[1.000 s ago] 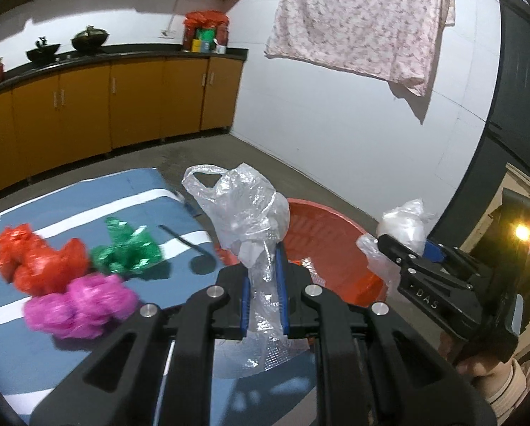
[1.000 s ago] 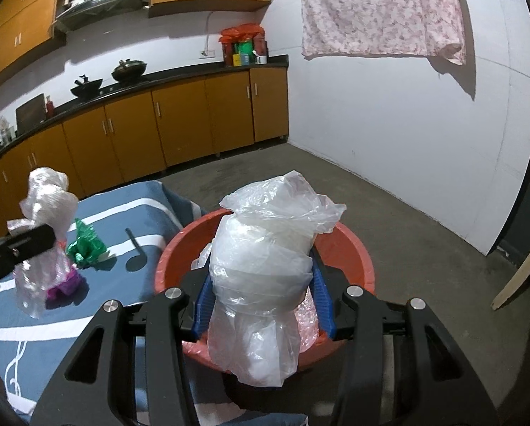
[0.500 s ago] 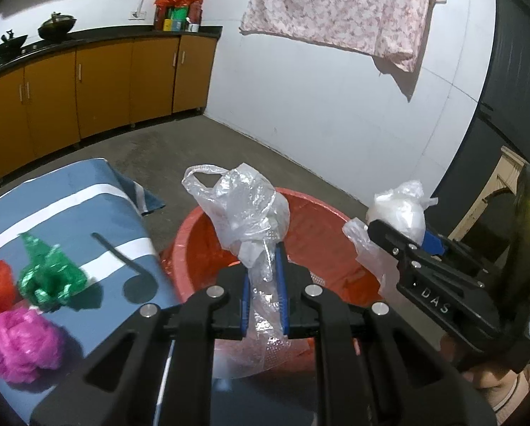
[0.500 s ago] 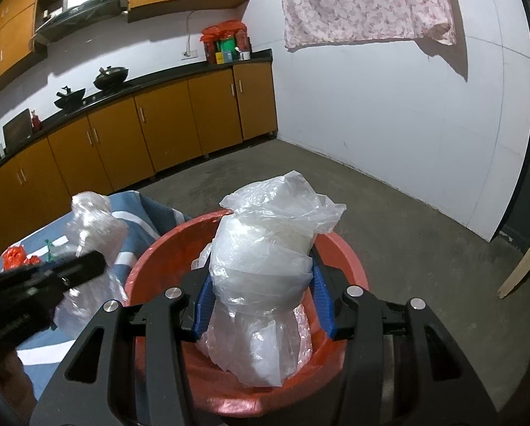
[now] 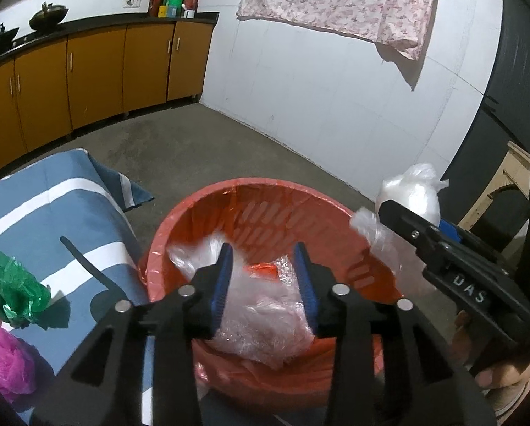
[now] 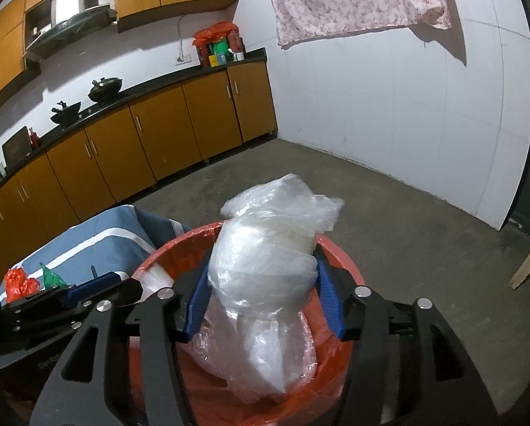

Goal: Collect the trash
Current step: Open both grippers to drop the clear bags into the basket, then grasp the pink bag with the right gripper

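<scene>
Two crinkled clear bags [image 6: 265, 266]: one pinched in right tool [image 6: 263, 301], left tool [image 5: 263, 284] spread, opening.

basket [image 5: 208, 198] right of table [image 5: 34, 195] | wads [image 5: 15, 294] on table | bags [image 5: 261, 312] in basket

A blue white-striped cloth [image 5: 62, 220] carries green [image 5: 13, 294] and pink [image 5: 2, 362] crumpled bags.

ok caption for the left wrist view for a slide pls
Left gripper, jaws just opened, empty above the red bin holding clear plastic; right gripper brings a white bag.
</scene>
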